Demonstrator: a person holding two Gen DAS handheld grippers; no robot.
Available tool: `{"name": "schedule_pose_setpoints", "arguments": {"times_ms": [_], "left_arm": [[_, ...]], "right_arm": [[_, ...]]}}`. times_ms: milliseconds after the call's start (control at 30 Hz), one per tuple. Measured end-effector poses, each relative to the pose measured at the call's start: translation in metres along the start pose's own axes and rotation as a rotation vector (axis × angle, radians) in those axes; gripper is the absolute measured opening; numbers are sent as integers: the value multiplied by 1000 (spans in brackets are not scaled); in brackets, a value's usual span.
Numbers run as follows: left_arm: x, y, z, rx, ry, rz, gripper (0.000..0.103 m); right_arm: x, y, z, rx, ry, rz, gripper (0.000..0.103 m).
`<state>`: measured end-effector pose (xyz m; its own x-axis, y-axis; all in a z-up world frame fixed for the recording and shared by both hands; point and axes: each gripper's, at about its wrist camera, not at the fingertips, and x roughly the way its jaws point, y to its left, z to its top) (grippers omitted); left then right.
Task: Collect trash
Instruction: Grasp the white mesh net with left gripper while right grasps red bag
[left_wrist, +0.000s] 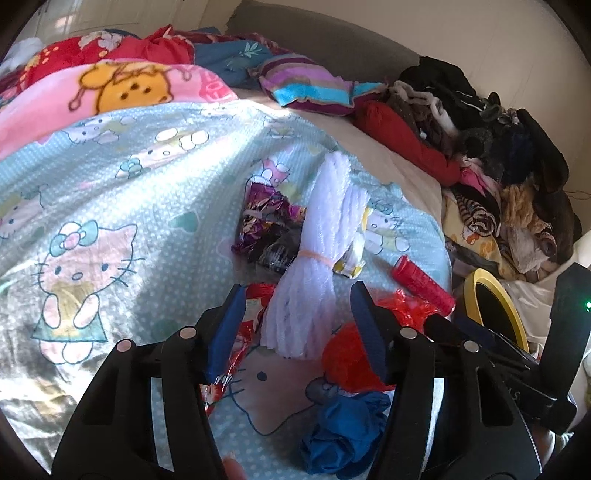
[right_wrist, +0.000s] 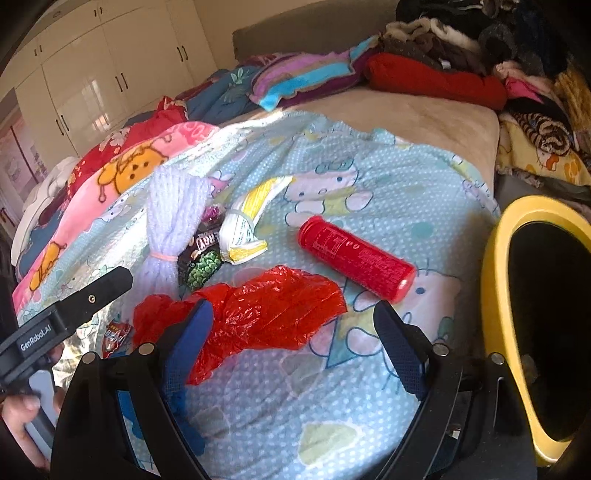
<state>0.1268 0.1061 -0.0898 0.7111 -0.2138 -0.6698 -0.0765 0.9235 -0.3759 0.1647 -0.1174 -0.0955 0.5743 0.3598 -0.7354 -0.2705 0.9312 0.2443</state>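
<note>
Trash lies on a Hello Kitty bedsheet (left_wrist: 110, 192). My left gripper (left_wrist: 297, 288) stands open astride the lower end of a white foam net bundle (left_wrist: 325, 221), its pads apart from it. A red foil wrapper (left_wrist: 240, 350) and a blue crumpled piece (left_wrist: 343, 432) lie under it. My right gripper (right_wrist: 293, 306) is open over a red plastic bag (right_wrist: 266, 314), whose left part lies against the left finger. Beyond it lie a red canister (right_wrist: 356, 258), a white-yellow wrapper (right_wrist: 251, 218), dark crumpled wrappers (right_wrist: 201, 258) and the foam net bundle (right_wrist: 173, 221).
A yellow-rimmed bin (right_wrist: 495, 295) stands at the bed's right edge. Piled clothes (left_wrist: 498, 166) fill the right side, and blankets (left_wrist: 110, 92) the far left. White wardrobes (right_wrist: 92, 74) stand behind. A hand (right_wrist: 18, 410) holds the other gripper's handle at lower left.
</note>
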Motion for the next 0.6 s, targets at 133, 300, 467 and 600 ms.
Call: {"name": "schedule_pose_setpoints", "arguments": {"times_ms": [133, 300, 467, 600], "left_arm": [[10, 3, -2, -19, 33, -5, 46], [18, 1, -6, -11, 62, -11, 29], [17, -2, -7, 6, 57, -15, 16], [7, -7, -4, 24, 15, -28, 12]], "right_arm": [[18, -2, -1, 39, 54, 40, 74], [18, 0, -7, 33, 73, 137, 37], [11, 0, -10, 39, 57, 152, 9], [0, -6, -12, 61, 16, 148, 7]]}}
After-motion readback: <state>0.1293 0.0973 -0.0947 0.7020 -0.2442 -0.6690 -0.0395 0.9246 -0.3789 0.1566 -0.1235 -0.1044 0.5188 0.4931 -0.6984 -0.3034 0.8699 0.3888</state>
